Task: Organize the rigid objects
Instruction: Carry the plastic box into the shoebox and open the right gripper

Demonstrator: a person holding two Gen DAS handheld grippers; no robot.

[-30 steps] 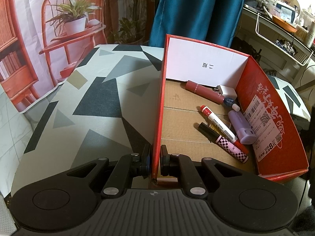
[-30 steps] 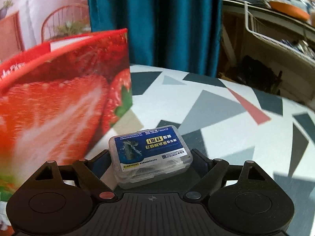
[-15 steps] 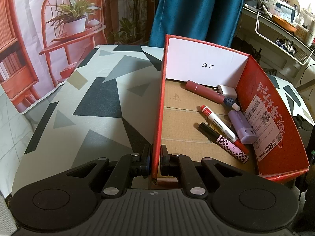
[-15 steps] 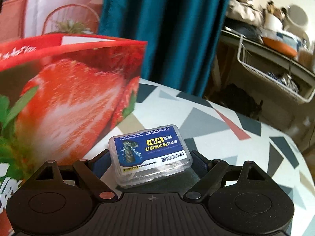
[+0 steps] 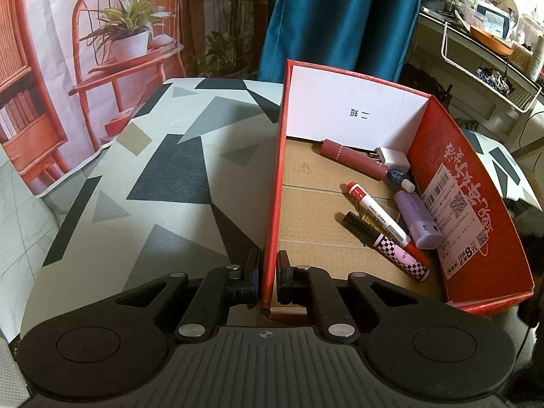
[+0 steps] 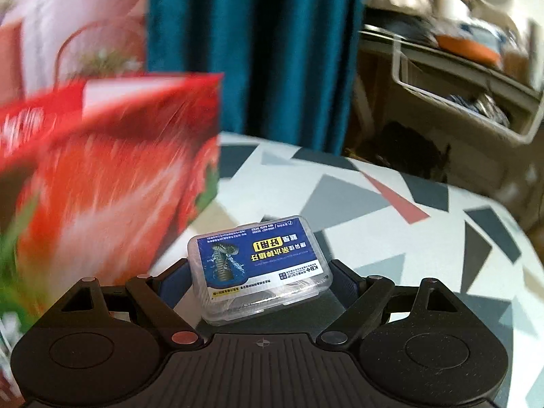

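My left gripper (image 5: 268,280) is shut on the left wall of the red cardboard box (image 5: 273,183) at its near corner. Inside the box lie a dark red tube (image 5: 353,158), a white charger (image 5: 392,158), a red-and-white marker (image 5: 377,219), a checkered black pen (image 5: 387,246) and a lilac tube (image 5: 420,221). My right gripper (image 6: 261,277) is shut on a clear plastic case with a blue label (image 6: 260,268) and holds it above the table, right of the box's strawberry-printed outer wall (image 6: 112,187).
The table (image 5: 153,183) has a grey, black and white geometric cloth. A teal curtain (image 5: 340,17) hangs behind it. A white wire shelf (image 5: 486,64) with clutter stands at the back right. A backdrop with a printed chair and plant (image 5: 125,34) stands at the back left.
My right gripper has lifted with the plastic case and the view is blurred by motion; the box's top edge now sits lower in that view. The left gripper has not moved.
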